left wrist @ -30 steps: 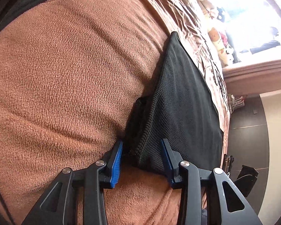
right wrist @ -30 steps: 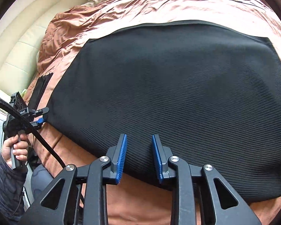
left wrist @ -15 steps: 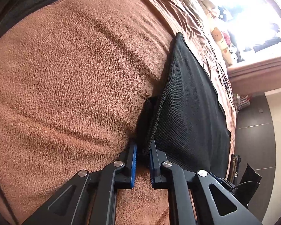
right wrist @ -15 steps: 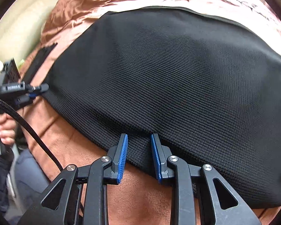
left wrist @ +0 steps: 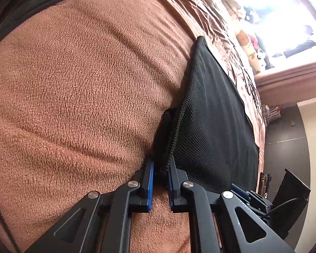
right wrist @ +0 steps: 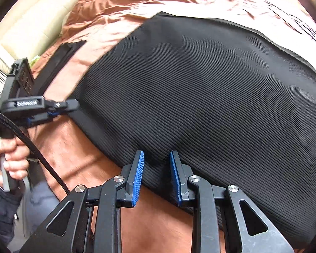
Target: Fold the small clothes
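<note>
Left wrist view hides the far half of the black knit garment (left wrist: pixel 210 126), which lies on a fuzzy brown blanket (left wrist: pixel 84 73); the left gripper (left wrist: pixel 160 168) has its blue-padded jaws pinched narrow on the garment's near ribbed corner, with open blanket to the left. Right wrist view shows the right gripper (right wrist: pixel 157 164) with jaws narrowly parted astride the ribbed hem; whether they grip is unclear, and a hand (right wrist: pixel 8 158) is cut off at left

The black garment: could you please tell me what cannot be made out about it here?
- Right wrist view: black garment, right end cut off by the frame edge.
- Right wrist view: whether the right gripper grips the hem; fabric bunches between its fingers.
- Left wrist view: left gripper covers the pinched corner.
</note>
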`<state>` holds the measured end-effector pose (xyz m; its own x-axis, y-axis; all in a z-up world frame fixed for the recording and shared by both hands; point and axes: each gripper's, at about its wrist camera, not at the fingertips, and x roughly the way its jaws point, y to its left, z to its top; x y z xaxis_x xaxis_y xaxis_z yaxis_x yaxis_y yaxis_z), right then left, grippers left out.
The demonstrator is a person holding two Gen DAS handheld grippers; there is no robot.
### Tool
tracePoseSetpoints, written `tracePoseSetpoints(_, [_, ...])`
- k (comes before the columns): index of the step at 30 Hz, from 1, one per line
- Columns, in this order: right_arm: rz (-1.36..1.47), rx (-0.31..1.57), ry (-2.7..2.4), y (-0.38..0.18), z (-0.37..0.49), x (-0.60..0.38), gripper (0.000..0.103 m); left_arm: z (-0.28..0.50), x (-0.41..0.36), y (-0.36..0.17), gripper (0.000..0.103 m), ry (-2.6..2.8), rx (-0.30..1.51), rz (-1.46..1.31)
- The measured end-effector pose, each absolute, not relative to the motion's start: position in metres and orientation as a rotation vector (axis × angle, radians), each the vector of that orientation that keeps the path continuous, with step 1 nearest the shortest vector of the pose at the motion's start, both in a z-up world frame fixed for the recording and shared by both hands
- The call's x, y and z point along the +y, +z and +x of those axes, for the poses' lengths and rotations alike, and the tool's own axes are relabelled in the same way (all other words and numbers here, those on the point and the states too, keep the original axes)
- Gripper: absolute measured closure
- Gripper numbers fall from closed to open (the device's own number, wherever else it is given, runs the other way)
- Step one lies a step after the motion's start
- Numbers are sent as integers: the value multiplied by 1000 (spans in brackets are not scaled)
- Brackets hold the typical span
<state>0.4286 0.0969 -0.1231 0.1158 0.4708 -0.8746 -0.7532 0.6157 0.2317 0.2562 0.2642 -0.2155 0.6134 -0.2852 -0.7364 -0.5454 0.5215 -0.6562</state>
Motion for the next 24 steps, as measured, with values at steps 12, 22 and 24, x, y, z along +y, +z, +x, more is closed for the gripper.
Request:
tracePoseSetpoints(12, [-344, 1113, 820, -130, 427, 82, 80, 258, 266, -215, 91, 183, 944, -1062])
tracePoseSetpoints(22, [-265, 1134, 654, -126, 439, -27, 80, 262, 266, -214, 91, 187, 955, -1095])
tracePoseSetpoints(24, [-230, 1137, 640, -123, 440, -41, 82, 263, 262, -213, 91, 189, 955, -1096])
